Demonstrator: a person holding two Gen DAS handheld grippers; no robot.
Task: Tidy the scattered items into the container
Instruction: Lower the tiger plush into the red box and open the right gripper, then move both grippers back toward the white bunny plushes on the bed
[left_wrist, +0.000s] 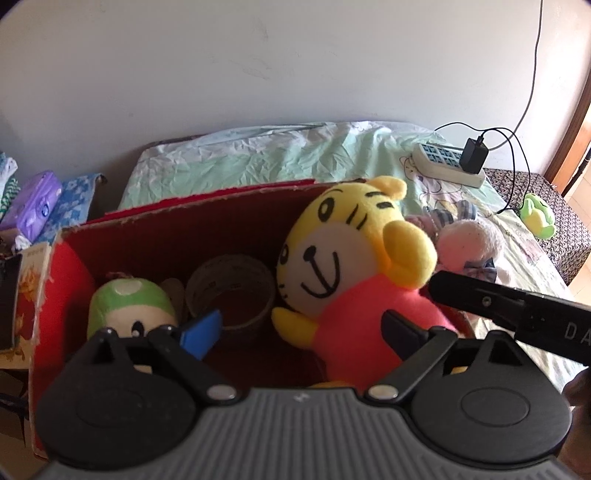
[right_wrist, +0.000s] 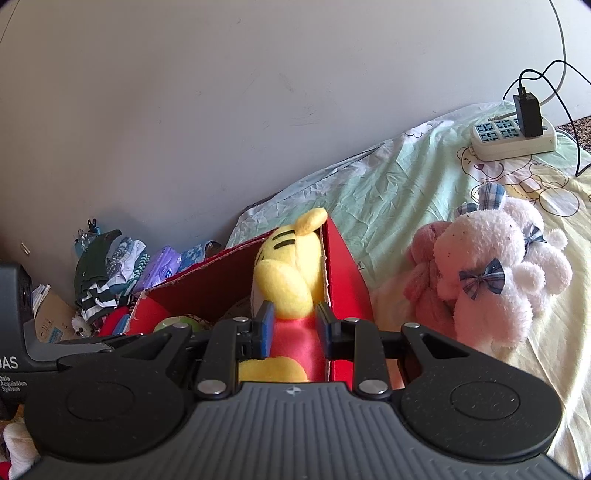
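- Yellow-and-red tiger plush (right_wrist: 286, 291) sits pinched at its red body by right hand-held gripper (right_wrist: 294, 325), jaws narrow, over the red cardboard box (left_wrist: 177, 229)
- Left hand-held gripper (left_wrist: 306, 328) spread wide, holding nothing, plush just ahead between its fingers
- Plush mostly inside box, head leaning on the wall right of left gripper
- To do well: lower plush fully before letting go, keep clear of the tape roll (left_wrist: 231, 291) and green plush (left_wrist: 131, 306) ahead-left
- Pink bunny plush (right_wrist: 487, 280) on bed, right of right gripper, still outside
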